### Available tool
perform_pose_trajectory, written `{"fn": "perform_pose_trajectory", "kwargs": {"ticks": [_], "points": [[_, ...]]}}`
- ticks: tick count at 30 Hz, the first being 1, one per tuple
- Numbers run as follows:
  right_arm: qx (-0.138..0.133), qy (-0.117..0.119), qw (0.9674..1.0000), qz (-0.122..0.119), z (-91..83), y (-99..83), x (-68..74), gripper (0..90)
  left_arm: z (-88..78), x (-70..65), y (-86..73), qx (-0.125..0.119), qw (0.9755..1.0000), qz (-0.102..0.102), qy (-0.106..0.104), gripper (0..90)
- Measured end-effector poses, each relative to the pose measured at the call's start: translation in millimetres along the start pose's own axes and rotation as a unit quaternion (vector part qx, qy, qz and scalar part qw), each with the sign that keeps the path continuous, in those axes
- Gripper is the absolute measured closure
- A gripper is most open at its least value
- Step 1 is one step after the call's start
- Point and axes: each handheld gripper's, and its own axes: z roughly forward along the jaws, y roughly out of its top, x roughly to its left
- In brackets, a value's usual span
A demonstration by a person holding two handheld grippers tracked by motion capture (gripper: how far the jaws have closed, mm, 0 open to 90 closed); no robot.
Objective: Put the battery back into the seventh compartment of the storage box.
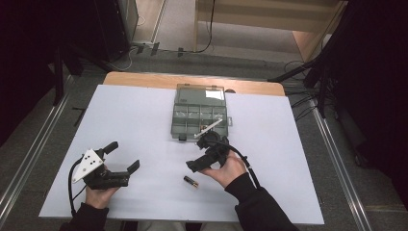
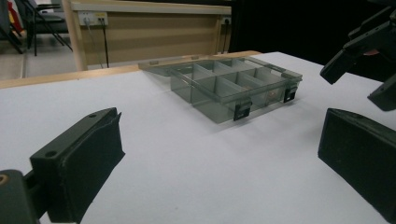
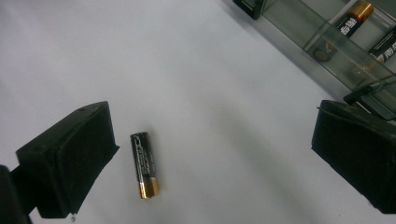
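The right gripper (image 3: 215, 163), jaws spread wide, hangs over a small black-and-gold cylindrical battery (image 3: 143, 164) on bare smooth white table (image 3: 187, 70); the left gripper (image 1: 122, 156) is likewise spread wide.

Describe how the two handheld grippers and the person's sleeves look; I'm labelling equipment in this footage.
Both are black two-jaw tools with blocky, flat-faced jaws. The left gripper carries a grey three-cornered plate with dark dots on top, and a black cable loops from it. The right gripper trails a black cable along the forearm. The person wears dark long sleeves.
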Motion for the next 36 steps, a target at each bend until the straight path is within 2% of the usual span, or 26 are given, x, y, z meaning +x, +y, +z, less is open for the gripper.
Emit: {"fn": "perform_pose_trajectory", "kwargs": {"ticks": [1, 2, 5, 6, 11, 13, 16, 17, 20, 21, 23, 24, 31, 33, 34, 35, 36], "points": [[0.000, 0.000, 1.0000, 0.000, 0.0, 0.0, 0.0, 0.0, 0.0, 0.0, 0.0, 0.000, 1.0000, 0.000, 0.000, 0.0], [0.012, -0.013, 0.9998, -0.011, 4.7, -0.9, 4.8, 0.0, 0.2, -0.2, -0.1, 0.000, 1.0000, -0.001, -0.001, 0.0], [0.025, -0.015, 0.9993, -0.022, 10.6, -2.1, 8.9, 0.0, 0.2, 0.0, -0.2, 0.001, 1.0000, 0.001, -0.001, 0.0], [0.038, -0.018, 0.9987, -0.030, 15.9, -3.5, 13.4, 0.1, 0.3, -0.1, -0.2, 0.001, 1.0000, 0.000, 0.000, 0.0], [0.059, -0.013, 0.9973, -0.043, 23.5, -5.8, 22.1, 1.4, 0.2, -0.1, -0.1, 0.000, 1.0000, -0.001, 0.000, 0.0], [0.072, -0.023, 0.9956, -0.055, 27.1, -7.1, 28.9, 2.8, 0.2, 0.0, 0.0, 0.000, 1.0000, -0.001, 0.000, 0.0], [0.080, -0.019, 0.9946, -0.063, 29.9, -7.5, 31.5, 5.9, 0.0, 0.0, 0.0, 0.000, 1.0000, -0.001, 0.000, 0.0], [0.086, -0.008, 0.9939, -0.069, 32.0, -8.1, 33.3, 10.2, 0.0, -0.1, 0.1, 0.000, 1.0000, -0.001, 0.000, 0.0], [0.097, -0.003, 0.9923, -0.077, 35.1, -9.1, 37.4, 17.7, 0.0, -0.1, 0.1, 0.000, 1.0000, -0.001, 0.000, 0.0], [0.097, -0.003, 0.9923, -0.077, 35.1, -9.1, 37.4, 17.7, 0.0, -0.1, 0.1, 0.000, 1.0000, -0.001, 0.000, 0.0], [0.107, 0.005, 0.9906, -0.085, 37.7, -10.2, 39.8, 28.5, 0.0, -0.1, 0.1, 0.000, 1.0000, -0.001, 0.000, 0.0], [0.119, 0.009, 0.9887, -0.090, 39.5, -11.0, 41.5, 33.1, 0.0, 0.1, 0.1, 0.000, 1.0000, -0.001, 0.000, 0.0], [0.129, 0.002, 0.9868, -0.098, 41.6, -12.4, 44.9, 44.6, -0.1, 0.0, 0.1, -0.001, 1.0000, -0.001, 0.000, 0.0], [0.133, 0.005, 0.9857, -0.103, 42.0, -12.9, 46.1, 51.4, 0.0, -0.1, 0.1, -0.001, 1.0000, -0.001, 0.000, 0.0], [0.142, 0.015, 0.9835, -0.111, 42.7, -13.7, 47.0, 58.3, 0.1, 0.0, 0.0, 0.000, 1.0000, 0.000, 0.000, 0.0], [0.149, 0.016, 0.9821, -0.114, 42.7, -14.0, 47.8, 60.0, 0.1, -0.1, 0.0, 0.000, 1.0000, -0.001, 0.000, 0.0], [0.146, 0.011, 0.9826, -0.114, 42.8, -14.5, 49.2, 64.4, 0.0, -0.1, 0.1, 0.000, 1.0000, 0.000, -0.001, 0.0]]}}
